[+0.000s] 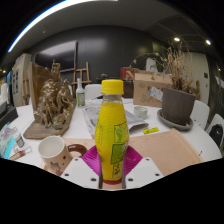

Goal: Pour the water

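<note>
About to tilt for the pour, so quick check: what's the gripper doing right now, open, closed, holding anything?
Gripper: closed on the yellow bottle, both pink pads pressing its lower sides; bottle upright, orange cap on.

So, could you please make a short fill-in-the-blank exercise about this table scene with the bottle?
1. The bottle between the gripper fingers has a ____ cap.
2. The bottle stands ____ on the table.
3. Beside the bottle, near one finger, stands a white ____ with a handle.
4. Beyond the mug stands a brown ____.

Missing words: yellow; upright; mug; sculpture
</note>
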